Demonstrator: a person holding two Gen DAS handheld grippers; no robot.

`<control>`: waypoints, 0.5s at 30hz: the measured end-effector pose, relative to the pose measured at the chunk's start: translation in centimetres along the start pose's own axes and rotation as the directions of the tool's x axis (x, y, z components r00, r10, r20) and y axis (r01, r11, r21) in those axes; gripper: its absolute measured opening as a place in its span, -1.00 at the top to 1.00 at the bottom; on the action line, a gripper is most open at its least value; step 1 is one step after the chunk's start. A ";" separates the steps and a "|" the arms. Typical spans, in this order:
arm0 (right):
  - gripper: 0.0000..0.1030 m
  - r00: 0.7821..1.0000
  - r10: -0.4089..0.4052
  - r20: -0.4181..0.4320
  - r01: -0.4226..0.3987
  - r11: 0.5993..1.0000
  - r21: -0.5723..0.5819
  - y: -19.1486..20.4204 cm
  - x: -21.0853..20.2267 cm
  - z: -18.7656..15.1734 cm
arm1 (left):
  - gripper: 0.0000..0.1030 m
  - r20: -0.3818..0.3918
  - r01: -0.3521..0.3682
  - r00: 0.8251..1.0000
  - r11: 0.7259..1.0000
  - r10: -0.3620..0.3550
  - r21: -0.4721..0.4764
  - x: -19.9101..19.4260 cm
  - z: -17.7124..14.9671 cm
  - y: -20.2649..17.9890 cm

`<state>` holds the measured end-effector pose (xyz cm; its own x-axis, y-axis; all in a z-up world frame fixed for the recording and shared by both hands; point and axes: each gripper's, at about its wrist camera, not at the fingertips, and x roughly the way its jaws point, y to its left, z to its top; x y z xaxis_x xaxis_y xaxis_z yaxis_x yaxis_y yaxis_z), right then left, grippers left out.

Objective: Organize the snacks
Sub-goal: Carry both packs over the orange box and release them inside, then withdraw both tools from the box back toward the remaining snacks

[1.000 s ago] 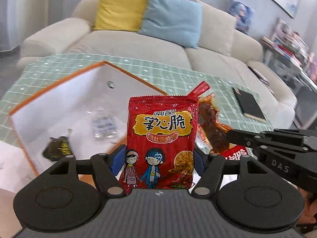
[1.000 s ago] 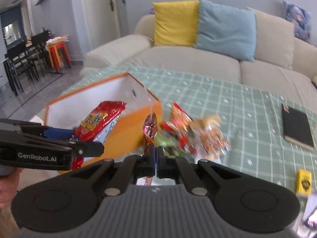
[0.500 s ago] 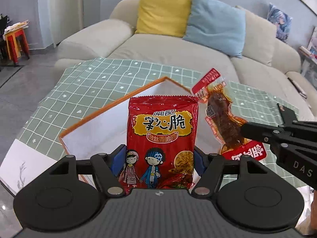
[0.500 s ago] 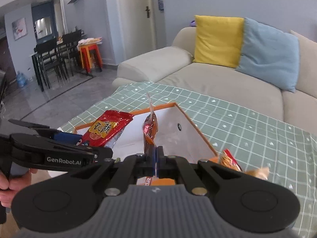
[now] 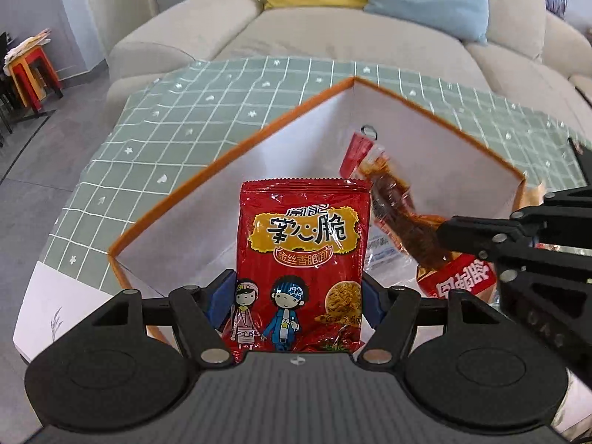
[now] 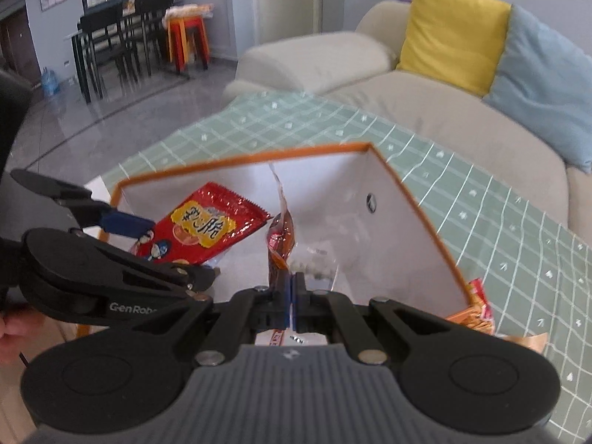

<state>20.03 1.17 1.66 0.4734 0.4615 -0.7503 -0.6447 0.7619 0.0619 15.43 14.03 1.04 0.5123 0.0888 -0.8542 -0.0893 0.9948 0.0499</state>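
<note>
Snacks are being sorted into an orange-rimmed box (image 5: 236, 155) with plain white inner walls, standing on a green checked tablecloth (image 5: 177, 125). A second ago both grippers were short of the box, above the table; now both hang over its open mouth, so dropping the packets in looks like the next step.

Left gripper (image 5: 296, 298): blue-padded fingers closed on the lower edges of a glossy red crinkled noodle packet (image 5: 305, 248), flat and rectangular, printed with two cartoon children, held upright.

Right gripper (image 6: 292, 296): fingers pinched tight on the bottom edge of a slim clear-and-red pouch (image 6: 280, 238) of dark reddish-brown snack (contents too blurred to name), which stands up floppy and narrow.

On the box floor lies at least one clear wrapper (image 6: 318, 259), blurred. More bright foil packets (image 6: 477, 305) lie on the cloth just outside the box's right wall. Behind is a cream sofa (image 6: 333, 63) with yellow and pale blue cushions.
</note>
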 end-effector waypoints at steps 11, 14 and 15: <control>1.00 0.993 0.034 -0.109 -0.031 0.999 0.027 -0.8 4.3 -0.6 | -0.52 -0.099 -0.042 0.994 0.997 0.047 0.058 3.3 0.7 -0.5; 1.00 0.990 0.046 -0.136 -0.041 0.998 0.042 -1.3 5.0 -0.9 | -0.52 -0.139 -0.046 0.989 0.996 0.057 0.076 4.5 1.0 -0.8; 1.00 0.989 0.052 -0.141 -0.046 0.998 0.047 -1.4 5.2 -0.9 | -0.52 -0.150 -0.048 0.987 0.996 0.059 0.079 4.8 1.0 -0.9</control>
<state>22.86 2.11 -2.89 0.3499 0.4318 -0.8313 -0.6371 0.7603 0.1268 18.83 13.66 -2.63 0.3721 0.1392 -0.9177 -0.0465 0.9902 0.1314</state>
